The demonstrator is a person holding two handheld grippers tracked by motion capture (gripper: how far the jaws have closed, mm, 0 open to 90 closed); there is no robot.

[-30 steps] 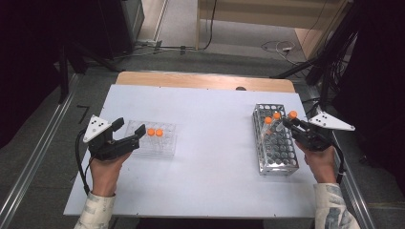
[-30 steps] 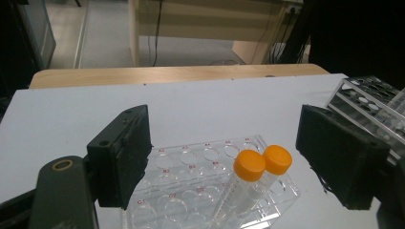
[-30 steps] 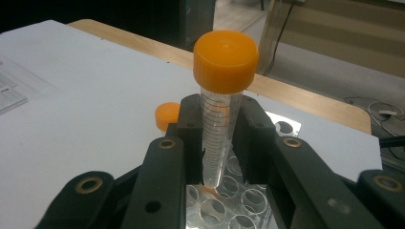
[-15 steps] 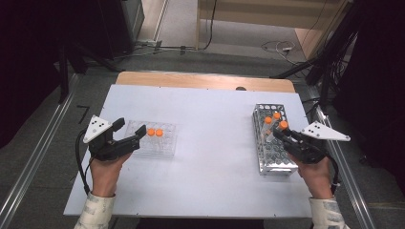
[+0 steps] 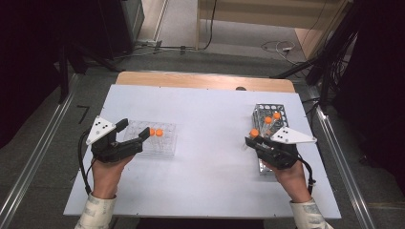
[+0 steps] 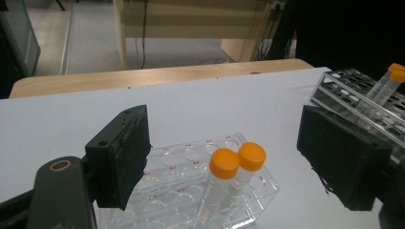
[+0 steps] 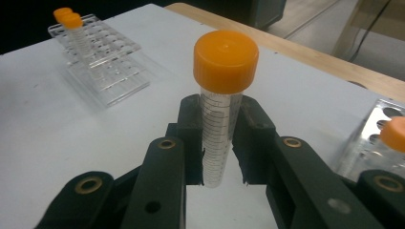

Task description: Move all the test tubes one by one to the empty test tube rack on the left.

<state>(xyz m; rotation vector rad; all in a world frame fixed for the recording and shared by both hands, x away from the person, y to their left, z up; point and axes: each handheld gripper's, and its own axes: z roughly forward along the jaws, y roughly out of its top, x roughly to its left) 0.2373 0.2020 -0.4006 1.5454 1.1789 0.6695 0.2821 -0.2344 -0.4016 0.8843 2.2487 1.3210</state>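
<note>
My right gripper [image 5: 252, 140] is shut on a clear graduated tube with an orange cap [image 7: 219, 124], held upright just left of the metal rack [image 5: 265, 110]. Over the white table, the held tube's cap [image 5: 254, 132] stands above the jaws. Two more orange-capped tubes [image 5: 272, 118] lean in the metal rack. My left gripper [image 5: 133, 130] is open, its jaws wide to either side of the near end of a clear plastic rack [image 6: 191, 191]. That rack holds two orange-capped tubes [image 6: 237, 160] side by side.
The white table top [image 5: 210, 105] has a wooden strip along its far edge [image 5: 200, 80]. Cables and dark equipment stand on the floor beyond. Metal rails run along both sides of the table.
My right gripper has carried the orange-capped tube from over the metal rack leftward and toward the near edge. The left gripper has stayed where it was.
</note>
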